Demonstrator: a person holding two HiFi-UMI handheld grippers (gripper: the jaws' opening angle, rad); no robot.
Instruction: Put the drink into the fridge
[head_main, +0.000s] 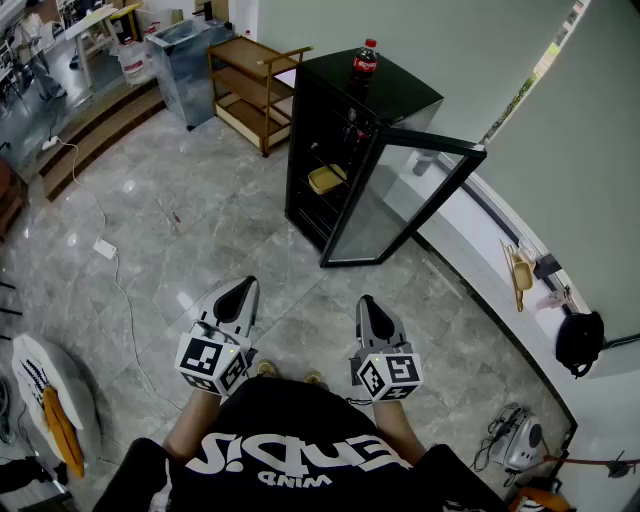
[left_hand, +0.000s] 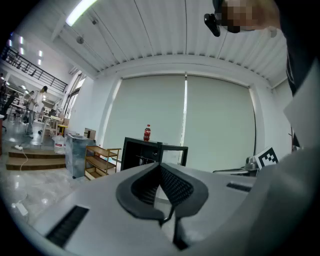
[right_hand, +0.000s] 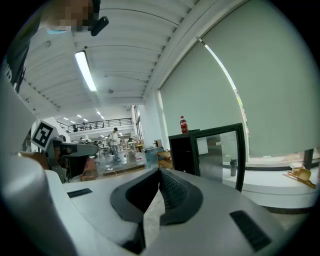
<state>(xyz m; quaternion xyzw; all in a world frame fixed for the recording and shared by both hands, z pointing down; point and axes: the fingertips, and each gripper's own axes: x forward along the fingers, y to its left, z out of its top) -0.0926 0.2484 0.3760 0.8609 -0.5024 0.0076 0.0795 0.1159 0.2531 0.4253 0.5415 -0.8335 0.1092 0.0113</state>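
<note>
A red-labelled cola bottle (head_main: 365, 62) stands upright on top of a small black fridge (head_main: 345, 150) whose glass door (head_main: 400, 200) hangs open toward me. The same bottle (left_hand: 147, 133) shows far off in the left gripper view, and the bottle (right_hand: 183, 124) stands on the fridge (right_hand: 186, 152) in the right gripper view. My left gripper (head_main: 240, 295) is held close to my body, shut and empty. My right gripper (head_main: 372, 312) sits beside it, jaws together with nothing between them. Both are several steps short of the fridge.
A wooden shelf cart (head_main: 250, 85) and a metal bin (head_main: 185, 65) stand left of the fridge. A white cable (head_main: 110, 255) trails across the marble floor. A curved white ledge (head_main: 500, 270) with small items runs along the right wall. Inside the fridge lies a yellow dish (head_main: 325, 180).
</note>
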